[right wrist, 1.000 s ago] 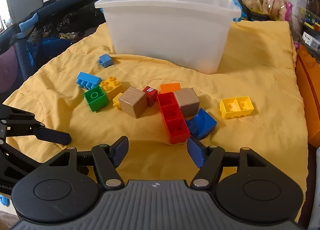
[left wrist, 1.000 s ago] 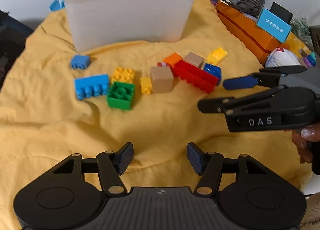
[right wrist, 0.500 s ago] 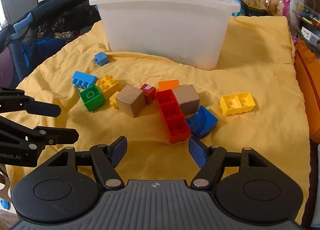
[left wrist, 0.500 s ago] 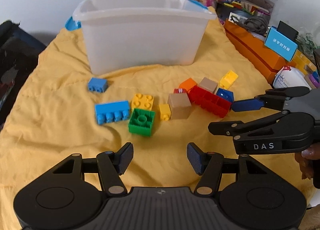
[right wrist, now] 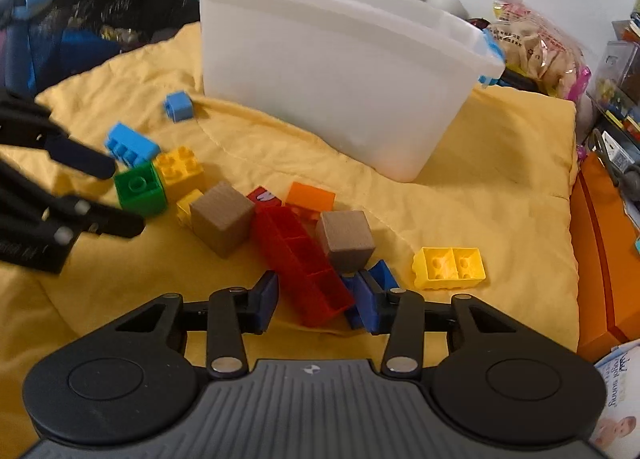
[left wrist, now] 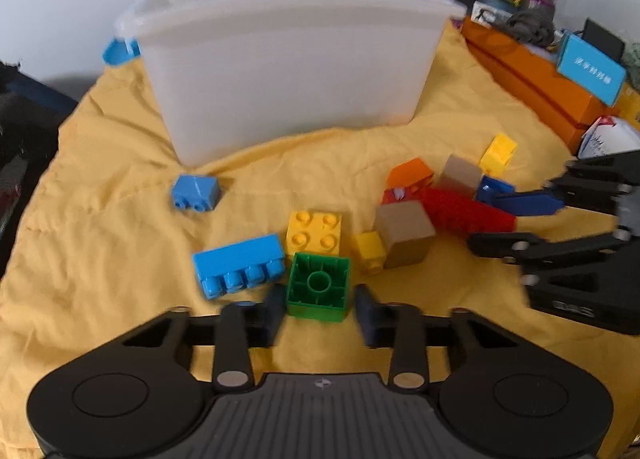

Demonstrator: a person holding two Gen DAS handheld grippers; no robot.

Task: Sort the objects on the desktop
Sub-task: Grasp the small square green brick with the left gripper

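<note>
Yellow quilted cloth [left wrist: 100, 259], white plastic bin [left wrist: 288, 71] behind. Your left tool [left wrist: 318, 309] is closing around the green square brick [left wrist: 319, 286]; your right tool [right wrist: 316, 301] is closing around the long red brick [right wrist: 304, 259]. Pick-up step: seat both grips, lift, carry binward.

Soft daylight — blurred, fisheye-warped edges
</note>
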